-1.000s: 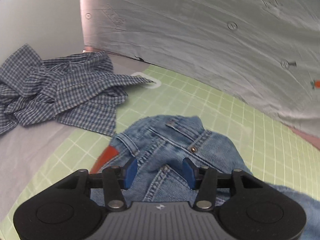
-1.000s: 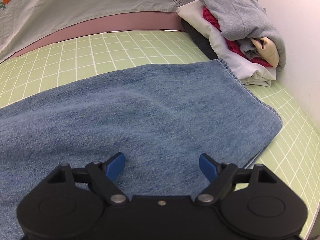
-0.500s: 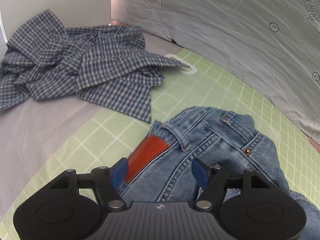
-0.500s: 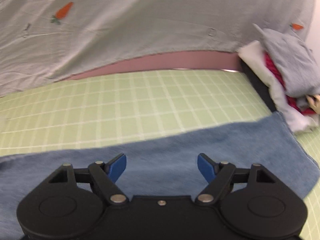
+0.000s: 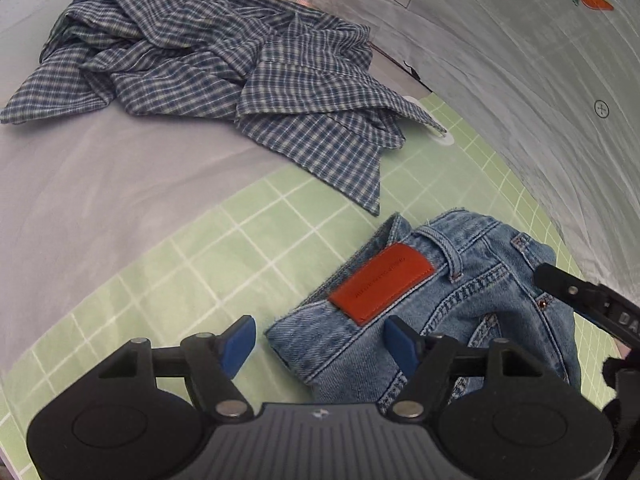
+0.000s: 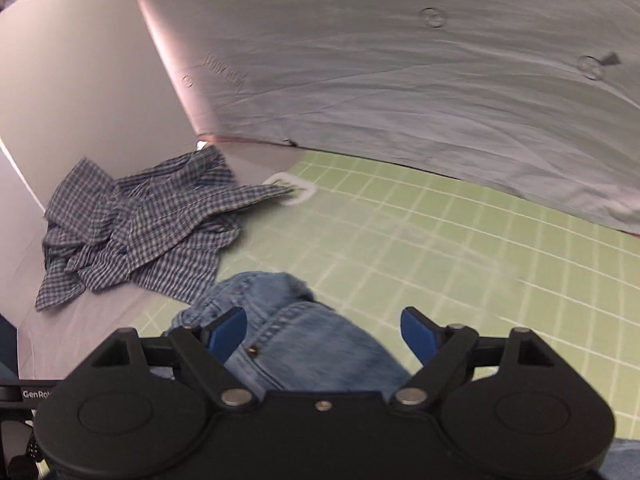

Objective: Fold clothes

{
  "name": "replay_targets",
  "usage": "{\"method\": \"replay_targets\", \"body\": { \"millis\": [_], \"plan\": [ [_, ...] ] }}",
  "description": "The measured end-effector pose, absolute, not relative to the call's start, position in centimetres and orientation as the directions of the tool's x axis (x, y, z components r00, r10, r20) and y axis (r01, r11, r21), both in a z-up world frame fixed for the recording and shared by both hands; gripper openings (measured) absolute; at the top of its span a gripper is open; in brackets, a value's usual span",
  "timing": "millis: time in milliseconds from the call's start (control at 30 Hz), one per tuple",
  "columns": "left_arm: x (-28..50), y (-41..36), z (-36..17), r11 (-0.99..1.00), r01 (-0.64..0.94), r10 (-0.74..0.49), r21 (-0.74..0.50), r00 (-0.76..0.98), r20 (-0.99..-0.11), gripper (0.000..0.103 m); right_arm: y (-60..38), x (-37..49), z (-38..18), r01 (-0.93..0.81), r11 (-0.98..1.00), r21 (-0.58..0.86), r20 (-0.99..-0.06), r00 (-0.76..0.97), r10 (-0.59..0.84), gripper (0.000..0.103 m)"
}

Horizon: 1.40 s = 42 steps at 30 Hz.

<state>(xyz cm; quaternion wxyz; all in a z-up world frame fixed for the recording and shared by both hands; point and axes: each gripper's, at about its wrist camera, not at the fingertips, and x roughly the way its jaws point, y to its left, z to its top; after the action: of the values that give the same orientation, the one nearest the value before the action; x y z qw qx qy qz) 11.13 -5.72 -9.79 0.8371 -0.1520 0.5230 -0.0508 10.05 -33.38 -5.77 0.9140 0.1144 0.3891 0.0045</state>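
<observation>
Blue jeans [image 5: 460, 312] lie bunched on the green grid mat [image 5: 248, 248], waistband up, with a red-orange leather patch [image 5: 382, 282]. My left gripper [image 5: 320, 342] hangs over the waistband corner. Its jaws are opening, the denim corner lies between the blue pads [image 5: 240, 340], and neither pad presses on it. In the right wrist view the same jeans [image 6: 296, 332] rise between the fingers of my right gripper [image 6: 322, 332], whose jaws are also opening with the cloth loose between them. A black link [image 5: 576, 292] of the right tool shows at the right edge of the left wrist view.
A crumpled blue checked shirt [image 5: 224, 80] lies at the back left, partly on a pale grey cloth and partly on the mat; it also shows in the right wrist view [image 6: 140, 232]. A grey printed sheet [image 6: 400, 80] hangs behind the mat [image 6: 440, 240].
My left gripper slid left along the waistband to the patch corner and its jaws widened. My right gripper swung from the jeans' leg end to the waistband end; the folded pile left its view.
</observation>
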Motion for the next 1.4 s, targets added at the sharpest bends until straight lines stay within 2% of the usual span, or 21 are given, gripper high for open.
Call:
{"method": "replay_targets", "body": {
  "millis": [200,267,333,433,500,567,700,800,900,967,1000,1033,1100,1167,1233,1333,1367,1400],
  "plan": [
    [10.5,-5.7,-10.7,0.952,-0.076,-0.239,-0.298,0.427,-0.872,0.073,-29.6,12.6,-6.9,-0.033,0.995,0.089,-0.752,0.653,0.089,0.094],
    [10.4,-5.5,-11.2,0.946,-0.092,-0.247,-0.311,0.418,-0.874,0.073,-29.4,12.9,-7.4,-0.078,0.995,0.056,-0.761,0.643,0.093,0.094],
    [10.4,-5.3,-11.5,0.941,-0.102,-0.254,-0.321,0.411,-0.876,0.073,-29.3,12.9,-7.7,-0.126,0.991,0.039,-0.768,0.630,0.110,0.089],
    [10.7,-5.2,-11.5,0.943,-0.099,-0.252,-0.318,0.409,-0.877,0.073,-29.2,12.8,-8.2,-0.186,0.983,0.004,-0.776,0.619,0.121,0.071],
    [10.8,-5.3,-11.5,0.943,-0.098,-0.253,-0.318,0.410,-0.876,0.073,-29.6,12.7,-8.2,-0.208,0.978,-0.008,-0.775,0.619,0.125,0.040],
    [10.8,-5.3,-11.4,0.940,-0.097,-0.260,-0.326,0.411,-0.874,0.073,-30.7,12.6,-7.8,-0.217,0.976,0.026,-0.768,0.621,0.158,0.029],
    [10.6,-5.3,-11.1,0.938,-0.097,-0.264,-0.332,0.418,-0.869,0.073,-34.5,13.0,-6.0,-0.175,0.945,0.278,-0.715,0.619,0.325,0.019],
    [10.4,-5.2,-10.8,0.935,-0.099,-0.270,-0.341,0.424,-0.865,0.073,-37.7,13.0,-5.2,-0.170,0.838,0.518,-0.604,0.621,0.499,0.018],
    [10.1,-5.0,-10.7,0.931,-0.105,-0.277,-0.351,0.424,-0.862,0.073,-40.6,13.0,-5.9,-0.235,0.569,0.788,-0.374,0.551,0.746,0.018],
    [9.9,-5.0,-10.8,0.932,-0.112,-0.271,-0.345,0.417,-0.867,0.073,-41.7,13.2,-7.8,-0.236,0.382,0.893,-0.237,0.475,0.848,0.018],
    [9.9,-5.0,-10.9,0.934,-0.116,-0.264,-0.337,0.412,-0.872,0.073,-41.9,13.5,-8.9,-0.192,0.364,0.911,-0.243,0.460,0.854,0.018],
    [9.9,-5.0,-11.1,0.939,-0.118,-0.253,-0.324,0.406,-0.878,0.073,-42.0,13.8,-10.0,-0.143,0.355,0.924,-0.259,0.448,0.855,0.019],
    [9.8,-5.1,-11.2,0.941,-0.117,-0.248,-0.318,0.401,-0.882,0.073,-41.7,14.7,-11.9,-0.014,0.509,0.860,-0.447,0.457,0.769,0.020],
    [9.9,-5.2,-11.0,0.945,-0.110,-0.241,-0.308,0.403,-0.883,0.073,-41.2,15.3,-13.0,0.084,0.629,0.773,-0.586,0.472,0.658,0.022],
    [10.0,-5.4,-10.7,0.953,-0.096,-0.225,-0.287,0.409,-0.884,0.073,-40.8,15.2,-12.8,0.099,0.649,0.755,-0.600,0.505,0.621,0.027],
    [10.2,-5.9,-10.2,0.963,-0.072,-0.208,-0.260,0.419,-0.884,0.073,-39.8,14.1,-10.8,0.082,0.757,0.648,-0.665,0.545,0.511,0.057],
    [10.2,-6.2,-9.9,0.965,-0.060,-0.206,-0.254,0.425,-0.882,0.073,-39.7,13.5,-10.0,0.088,0.807,0.584,-0.699,0.561,0.444,0.079],
    [10.2,-6.4,-9.7,0.967,-0.047,-0.205,-0.248,0.431,-0.879,0.073,-39.6,12.9,-9.2,0.095,0.852,0.516,-0.727,0.576,0.375,0.084]
  ]
}}
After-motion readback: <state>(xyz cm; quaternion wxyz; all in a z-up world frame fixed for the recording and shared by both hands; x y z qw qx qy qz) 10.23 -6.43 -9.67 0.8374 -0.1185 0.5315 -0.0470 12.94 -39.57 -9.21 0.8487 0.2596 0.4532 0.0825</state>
